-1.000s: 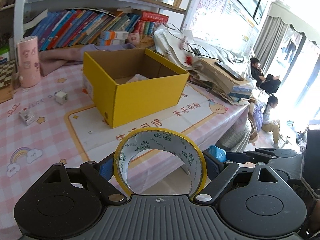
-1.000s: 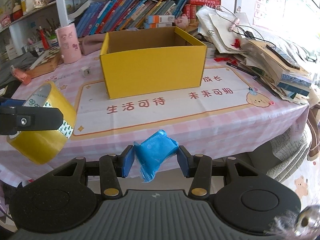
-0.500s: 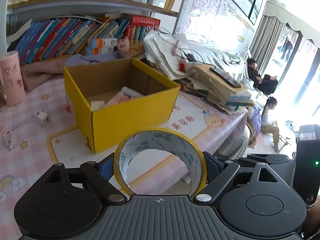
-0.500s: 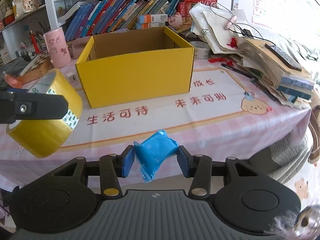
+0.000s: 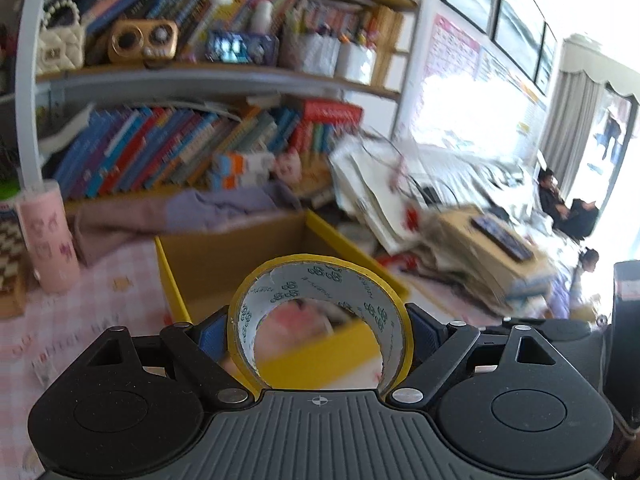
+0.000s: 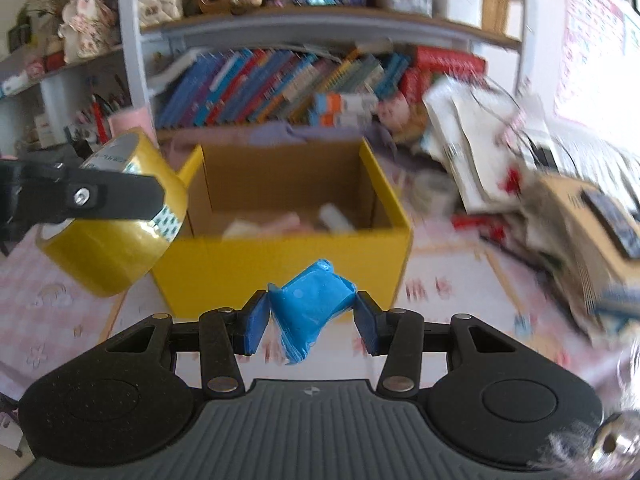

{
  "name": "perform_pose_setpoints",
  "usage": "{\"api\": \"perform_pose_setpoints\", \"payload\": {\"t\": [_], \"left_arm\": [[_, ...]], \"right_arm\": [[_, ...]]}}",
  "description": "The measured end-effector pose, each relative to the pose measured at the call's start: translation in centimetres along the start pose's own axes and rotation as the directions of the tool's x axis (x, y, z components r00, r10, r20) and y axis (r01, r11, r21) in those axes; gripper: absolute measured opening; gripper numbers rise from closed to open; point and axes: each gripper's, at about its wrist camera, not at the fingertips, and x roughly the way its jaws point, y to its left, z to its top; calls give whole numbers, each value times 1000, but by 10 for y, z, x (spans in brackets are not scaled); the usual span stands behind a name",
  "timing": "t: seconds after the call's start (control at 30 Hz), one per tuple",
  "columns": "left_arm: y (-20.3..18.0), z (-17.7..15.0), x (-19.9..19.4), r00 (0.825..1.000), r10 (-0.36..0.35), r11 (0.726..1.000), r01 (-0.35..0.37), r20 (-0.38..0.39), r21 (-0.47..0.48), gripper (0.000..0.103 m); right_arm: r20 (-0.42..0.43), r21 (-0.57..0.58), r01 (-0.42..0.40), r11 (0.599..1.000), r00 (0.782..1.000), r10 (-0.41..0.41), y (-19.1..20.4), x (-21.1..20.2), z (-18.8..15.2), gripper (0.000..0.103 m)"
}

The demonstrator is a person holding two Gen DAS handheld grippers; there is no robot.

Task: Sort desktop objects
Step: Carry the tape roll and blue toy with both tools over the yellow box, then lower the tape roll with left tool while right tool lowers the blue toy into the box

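Observation:
My left gripper is shut on a yellow tape roll, held in the air just in front of the open yellow cardboard box. In the right wrist view the tape roll hangs at the box's left front corner. My right gripper is shut on a blue wrapped packet, held in front of the yellow box. Several small pale items lie inside the box.
A pink cup stands left of the box on the pink checked tablecloth. A messy pile of papers and cables lies to the right. A bookshelf runs behind the box.
Both grippers have risen and moved closer to the yellow box. The tape roll now sits at the box's left front corner. Both grips are unchanged.

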Motion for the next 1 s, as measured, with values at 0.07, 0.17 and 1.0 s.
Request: {"api": "perform_pose_setpoints", "payload": {"t": [0.07,0.17,1.0], "left_arm": [[1,11,8,999,28,1000,-28,25,0,89],[1,24,21,997,69,998,-69,46,7,89],[48,25,179,936,259,965,-261,-239,20,89]], "right_arm": [[22,-22,-24,999,999,24,-6,9,14,44],[46,-67,-56,996,997,59,-11,22,32,44],[-227,-392,-272,878,954,195,-17,166,80,44]]}}
